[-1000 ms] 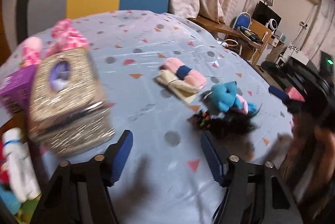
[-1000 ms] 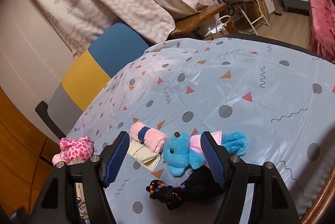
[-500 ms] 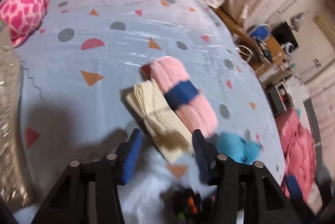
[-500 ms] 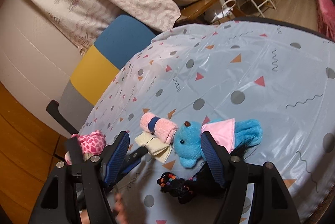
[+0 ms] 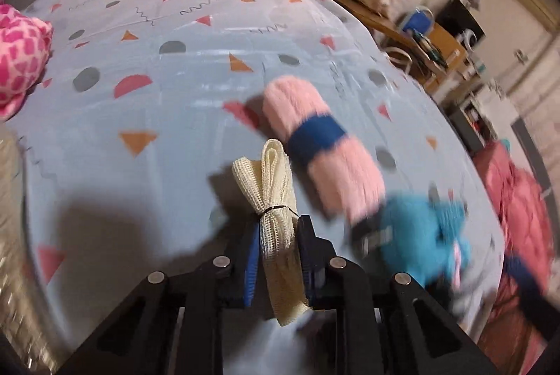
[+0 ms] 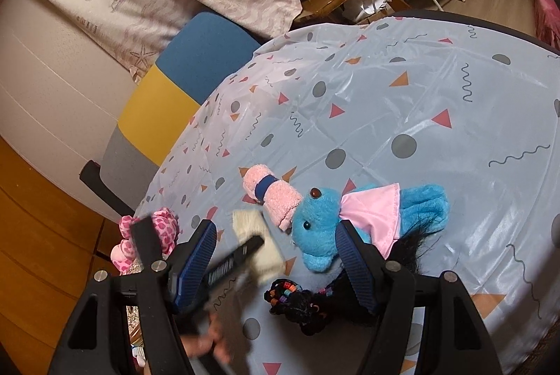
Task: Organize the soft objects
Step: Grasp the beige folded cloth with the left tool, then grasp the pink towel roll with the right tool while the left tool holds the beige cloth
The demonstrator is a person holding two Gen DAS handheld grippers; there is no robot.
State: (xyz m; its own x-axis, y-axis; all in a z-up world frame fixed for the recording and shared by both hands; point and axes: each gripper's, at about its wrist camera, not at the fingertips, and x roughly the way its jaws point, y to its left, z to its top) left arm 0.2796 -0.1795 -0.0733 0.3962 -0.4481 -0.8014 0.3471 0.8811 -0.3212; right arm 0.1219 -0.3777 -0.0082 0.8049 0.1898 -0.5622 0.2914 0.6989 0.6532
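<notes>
My left gripper [image 5: 278, 243] is shut on a cream mesh cloth bundle [image 5: 276, 196] tied with a thin band; the bundle also shows in the right wrist view [image 6: 257, 242], with the left gripper [image 6: 245, 252] on it. A rolled pink towel with a blue band [image 5: 322, 147] lies right beside it, also in the right wrist view [image 6: 271, 198]. A blue plush toy in a pink dress [image 6: 353, 217] lies to the right, blurred in the left wrist view [image 5: 423, 242]. My right gripper [image 6: 276, 256] is open and empty above these.
A black hair piece with coloured beads [image 6: 304, 301] lies near the table's front edge. A pink spotted plush [image 5: 21, 60] [image 6: 154, 235] sits at the left. A glittery box [image 5: 14, 235] stands at the left edge. A blue and yellow chair [image 6: 182, 84] stands behind the patterned tablecloth [image 6: 420, 95].
My left gripper moved in over the cream bundle and shut on it. The right gripper stayed open and shifted only slightly.
</notes>
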